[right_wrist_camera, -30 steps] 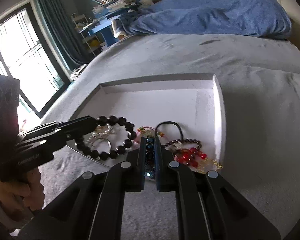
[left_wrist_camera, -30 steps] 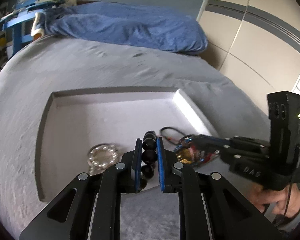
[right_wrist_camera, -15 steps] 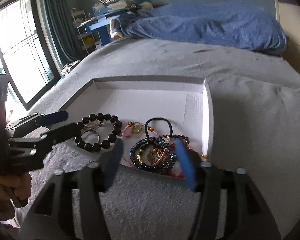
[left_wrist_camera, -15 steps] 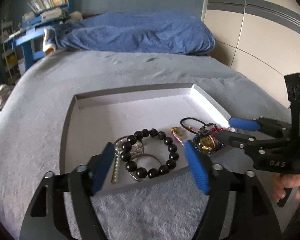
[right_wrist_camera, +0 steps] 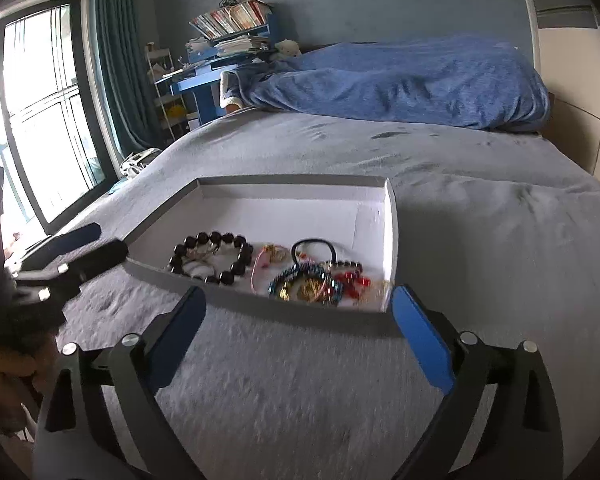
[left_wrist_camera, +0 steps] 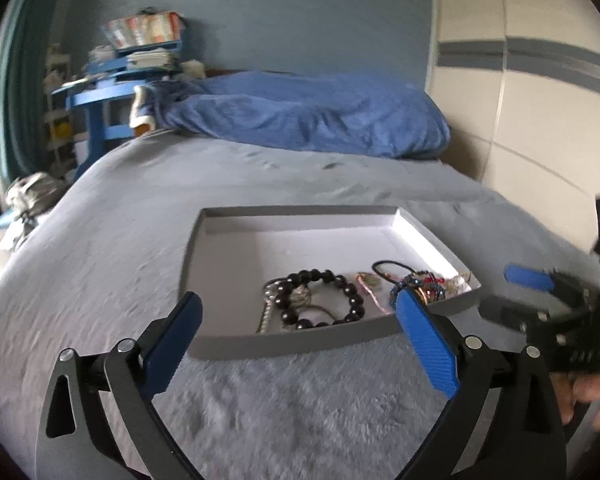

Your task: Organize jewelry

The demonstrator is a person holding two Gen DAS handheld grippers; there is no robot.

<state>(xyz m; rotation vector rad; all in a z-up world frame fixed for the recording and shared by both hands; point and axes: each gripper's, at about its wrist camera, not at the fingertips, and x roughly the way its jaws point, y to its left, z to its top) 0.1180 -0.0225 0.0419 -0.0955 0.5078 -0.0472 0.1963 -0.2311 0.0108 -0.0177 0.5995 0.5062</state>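
Note:
A shallow grey tray (left_wrist_camera: pixel 300 210) (right_wrist_camera: pixel 292 178) lies on the grey bed. Inside it are a black bead bracelet (left_wrist_camera: pixel 354 300) (right_wrist_camera: pixel 244 254) over a silver key chain (left_wrist_camera: pixel 266 312), a pink cord (right_wrist_camera: pixel 256 268), a black hair tie (left_wrist_camera: pixel 388 266) (right_wrist_camera: pixel 312 242), a blue bead bracelet (left_wrist_camera: pixel 410 279) (right_wrist_camera: pixel 278 284) around a gold pendant, and red beads (right_wrist_camera: pixel 354 278). My left gripper (left_wrist_camera: pixel 298 296) (right_wrist_camera: pixel 112 237) hovers before the tray's near wall, jaws opening wide, nothing between them. My right gripper (right_wrist_camera: pixel 299 291) (left_wrist_camera: pixel 496 288) is beside it, jaws likewise opening and empty.
A grey fleece blanket (left_wrist_camera: pixel 300 400) covers the bed. A blue duvet (left_wrist_camera: pixel 308 120) (right_wrist_camera: pixel 400 80) is bunched at the far end. A blue desk with books (right_wrist_camera: pixel 220 64) and a window (right_wrist_camera: pixel 40 120) stand to the left, a pale wardrobe (left_wrist_camera: pixel 520 100) to the right.
The left gripper let go of the black bead bracelet and the right let go of the blue bead bracelet. Both opened wide and drew back from the tray.

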